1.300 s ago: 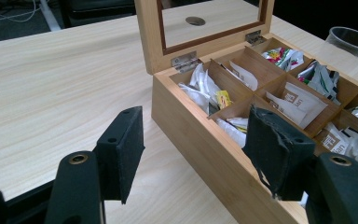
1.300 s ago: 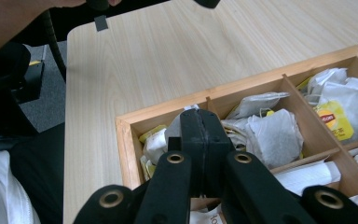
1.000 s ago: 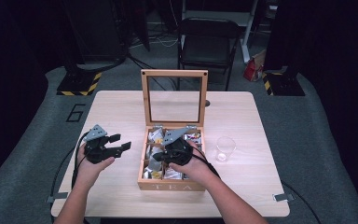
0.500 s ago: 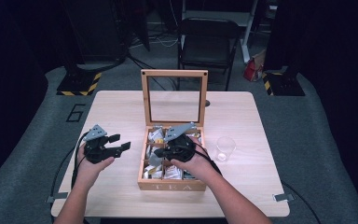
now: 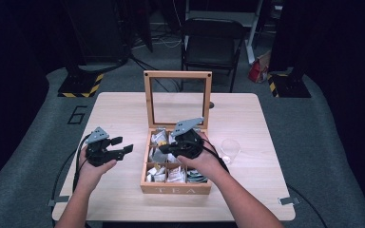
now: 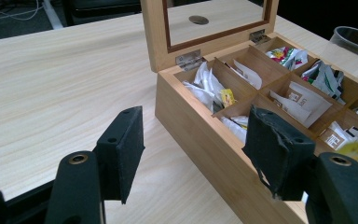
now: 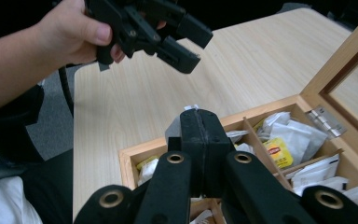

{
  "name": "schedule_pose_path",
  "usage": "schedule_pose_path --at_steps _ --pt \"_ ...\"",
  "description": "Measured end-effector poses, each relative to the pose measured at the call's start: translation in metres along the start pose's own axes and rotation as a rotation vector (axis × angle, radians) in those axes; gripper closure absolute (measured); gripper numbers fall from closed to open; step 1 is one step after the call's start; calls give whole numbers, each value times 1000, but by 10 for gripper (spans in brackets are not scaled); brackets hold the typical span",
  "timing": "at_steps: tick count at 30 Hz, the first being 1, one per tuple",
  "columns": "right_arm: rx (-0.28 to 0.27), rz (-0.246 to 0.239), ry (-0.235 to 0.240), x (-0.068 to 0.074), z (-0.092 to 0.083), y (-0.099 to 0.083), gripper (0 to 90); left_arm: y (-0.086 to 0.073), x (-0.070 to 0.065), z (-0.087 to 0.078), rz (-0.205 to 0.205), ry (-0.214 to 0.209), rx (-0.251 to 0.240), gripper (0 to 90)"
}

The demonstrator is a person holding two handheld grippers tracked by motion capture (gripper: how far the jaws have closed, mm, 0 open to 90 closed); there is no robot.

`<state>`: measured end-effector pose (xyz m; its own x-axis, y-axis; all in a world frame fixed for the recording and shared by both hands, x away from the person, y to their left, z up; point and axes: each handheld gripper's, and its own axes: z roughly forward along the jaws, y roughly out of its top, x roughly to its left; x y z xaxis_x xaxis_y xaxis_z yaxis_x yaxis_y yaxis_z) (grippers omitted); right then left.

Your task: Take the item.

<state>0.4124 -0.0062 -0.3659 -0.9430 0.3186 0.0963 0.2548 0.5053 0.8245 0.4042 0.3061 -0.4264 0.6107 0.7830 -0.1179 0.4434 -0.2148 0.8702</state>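
An open wooden tea box (image 5: 176, 190) with a glass lid (image 5: 177, 74) stands mid-table, its compartments holding several tea bags. My right gripper (image 5: 165, 150) hovers over the box's left middle compartments. In the right gripper view it (image 7: 200, 116) is shut, with a thin grey-white tea bag (image 7: 174, 129) showing at the edge of its pads. My left gripper (image 5: 122, 144) is held above the bare table left of the box, jaws open with nothing between them. From the left gripper view (image 6: 196, 154) the jaws frame the box's near corner (image 6: 200, 135).
A clear plastic cup (image 5: 230, 149) stands on the table to the right of the box. A black folding chair (image 5: 211, 42) sits beyond the table's far edge. Bare tabletop (image 5: 109, 114) lies left of and behind the box.
The right hand and its gripper have risen a little above the box compartments. The left gripper has stayed where it was.
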Motion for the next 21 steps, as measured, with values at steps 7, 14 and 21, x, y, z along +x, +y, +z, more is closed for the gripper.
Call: schedule_pose_path --at_steps 7,14,21 --pt "-18 -8 -21 -3 -14 10 900 0 0 0 1 -1 0 370" --pt "-41 -13 -45 -8 -26 16 900 0 0 0 2 -2 4 370" --pt "-44 -13 -58 -11 -30 16 900 0 0 0 0 0 2 371"
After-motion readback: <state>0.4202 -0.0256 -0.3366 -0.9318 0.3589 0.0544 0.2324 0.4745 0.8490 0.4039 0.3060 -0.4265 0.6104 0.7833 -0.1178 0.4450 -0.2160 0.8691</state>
